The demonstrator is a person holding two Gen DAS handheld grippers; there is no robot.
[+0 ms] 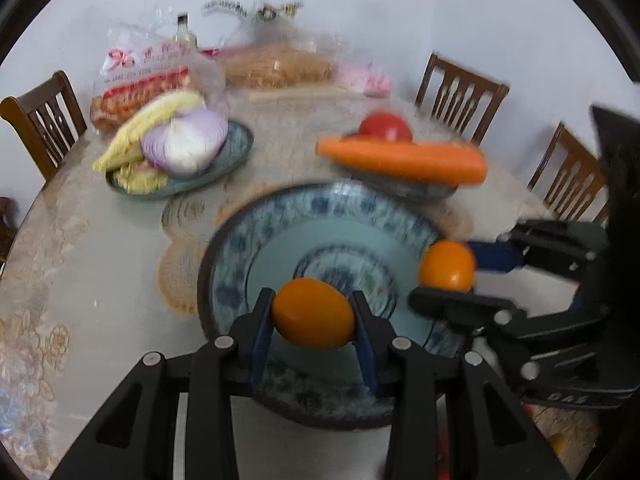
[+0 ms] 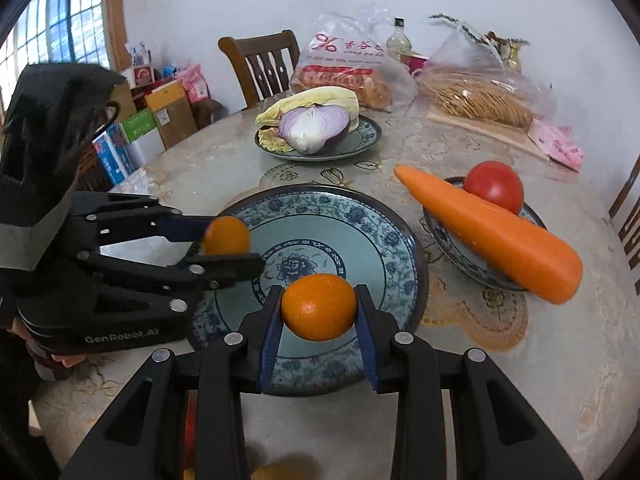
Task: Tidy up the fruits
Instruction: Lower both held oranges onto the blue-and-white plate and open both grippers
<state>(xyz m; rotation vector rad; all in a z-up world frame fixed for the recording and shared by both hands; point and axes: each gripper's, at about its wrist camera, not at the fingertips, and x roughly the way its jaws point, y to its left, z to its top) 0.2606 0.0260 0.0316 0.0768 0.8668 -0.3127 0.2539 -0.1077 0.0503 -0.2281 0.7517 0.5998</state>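
We saw two small, smooth, bright orange fruits, each clamped between blue pads. The left gripper point(image 1: 313, 314) gripped its orange point(image 1: 313, 314) above the empty blue-patterned plate point(image 1: 248, 248); the right gripper point(image 2: 318, 307) gripped the second orange point(image 2: 318, 307) over the same plate. At two o'clock from the plate, a carrot point(image 2: 492, 236) and a tomato point(image 2: 496, 190) sat on a small dish point(image 2: 452, 248); at twelve o'clock, a halved onion point(image 2: 314, 126).

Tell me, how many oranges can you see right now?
2. One orange is clamped in the left hand-held gripper, the other orange in the right hand-held gripper, both above the big patterned plate. More may lie out of view.
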